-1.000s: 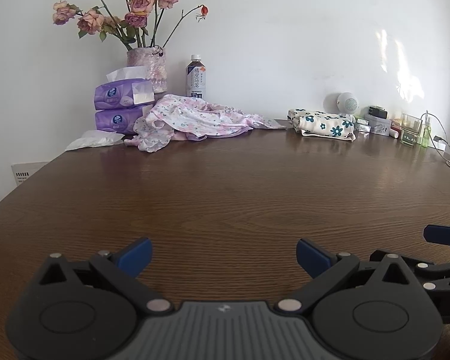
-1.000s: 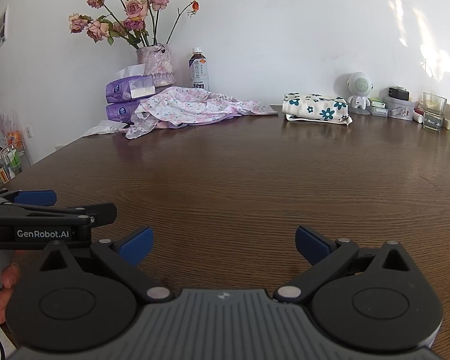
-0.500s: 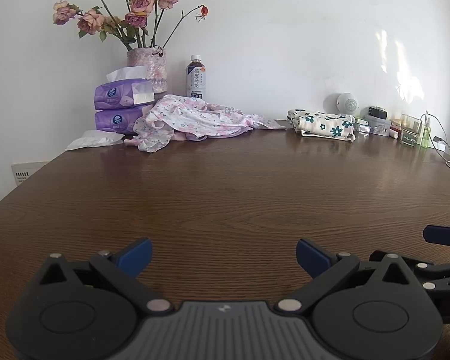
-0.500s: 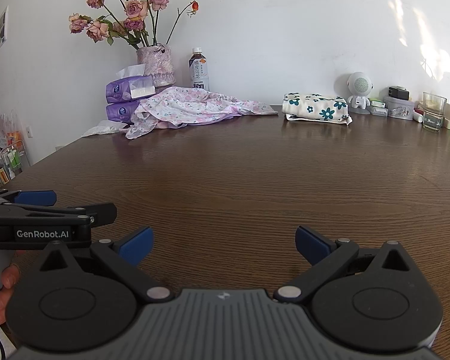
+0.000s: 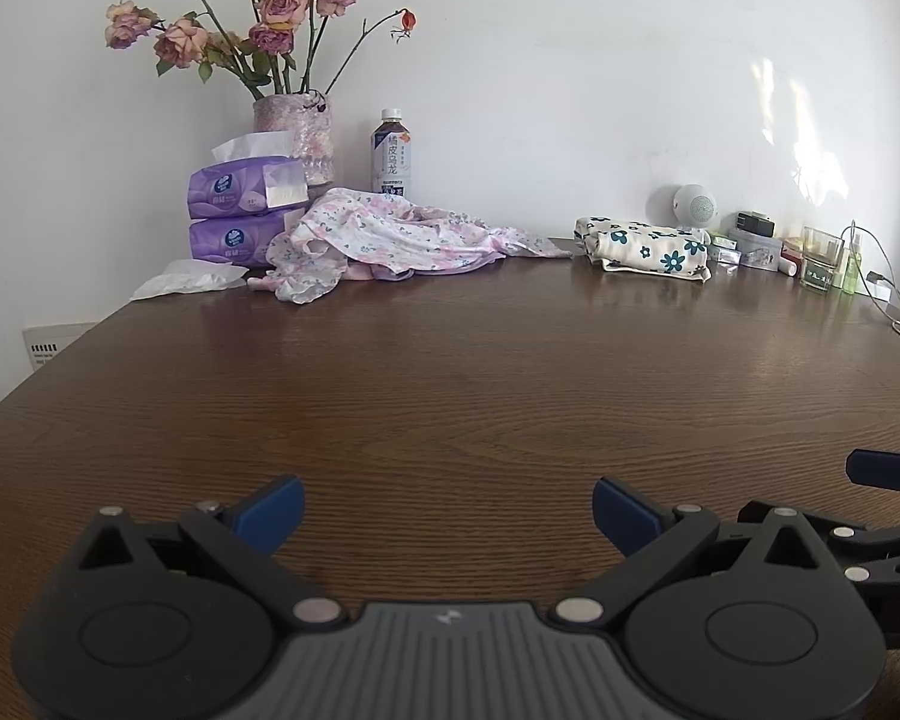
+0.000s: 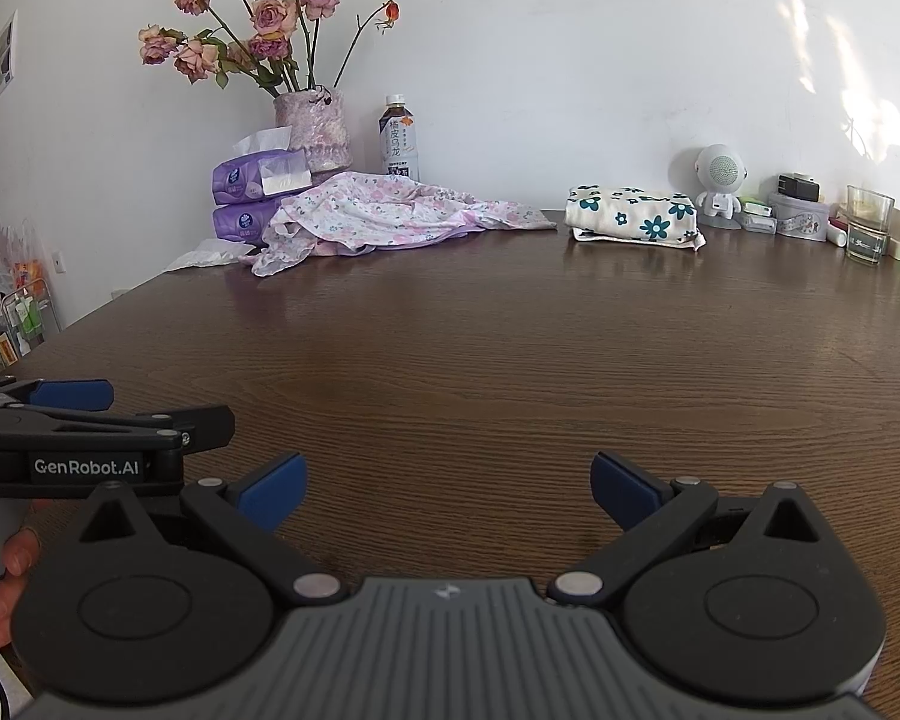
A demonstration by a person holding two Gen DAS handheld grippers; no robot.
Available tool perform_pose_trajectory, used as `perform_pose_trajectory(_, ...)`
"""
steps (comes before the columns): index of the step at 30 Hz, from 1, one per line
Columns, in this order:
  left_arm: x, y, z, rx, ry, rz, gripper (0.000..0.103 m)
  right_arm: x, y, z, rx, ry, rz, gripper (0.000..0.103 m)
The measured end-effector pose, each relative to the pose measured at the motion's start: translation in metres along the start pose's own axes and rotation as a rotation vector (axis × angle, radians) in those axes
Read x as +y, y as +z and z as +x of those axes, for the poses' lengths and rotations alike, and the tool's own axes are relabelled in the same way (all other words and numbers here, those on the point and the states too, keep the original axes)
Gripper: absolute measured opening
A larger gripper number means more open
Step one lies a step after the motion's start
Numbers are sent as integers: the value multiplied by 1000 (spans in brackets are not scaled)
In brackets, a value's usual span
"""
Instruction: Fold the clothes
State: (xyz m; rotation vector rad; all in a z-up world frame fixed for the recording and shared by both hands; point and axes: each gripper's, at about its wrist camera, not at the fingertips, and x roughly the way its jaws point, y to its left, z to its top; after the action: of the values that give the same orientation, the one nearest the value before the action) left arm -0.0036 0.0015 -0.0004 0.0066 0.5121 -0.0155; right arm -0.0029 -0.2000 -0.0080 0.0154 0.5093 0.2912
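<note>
at the near edge of the wooden table, the left gripper and the right gripper sit side by side, both with blue-tipped fingers spread wide and nothing between them. well apart from both, at the far side by the wall, the crumpled pink floral garment lies loose just beside the stacked purple tissue packs, while a folded cream cloth with teal flowers rests further right.

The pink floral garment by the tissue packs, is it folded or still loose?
Loose: the pink floral garment lies crumpled and spread on the table, unfolded.
</note>
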Motion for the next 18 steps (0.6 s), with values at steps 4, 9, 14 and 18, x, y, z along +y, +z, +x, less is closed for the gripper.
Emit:
perform_pose_trajectory(4, 0, 0, 0, 1, -1, 0, 103, 0, 0, 0, 1, 1, -1, 103)
perform_pose_trajectory(9, -1, -1, 0, 1, -3, -1, 103, 0, 0, 0, 3, 1, -3, 103)
perform_pose_trajectory(14, -2, -1, 0, 2, -2, 0, 103, 0, 0, 1, 5, 1, -3, 103)
perform_pose_trajectory(18, -2, 0, 0, 2, -3, -3, 103, -1, 0, 1, 4, 2, 0, 103)
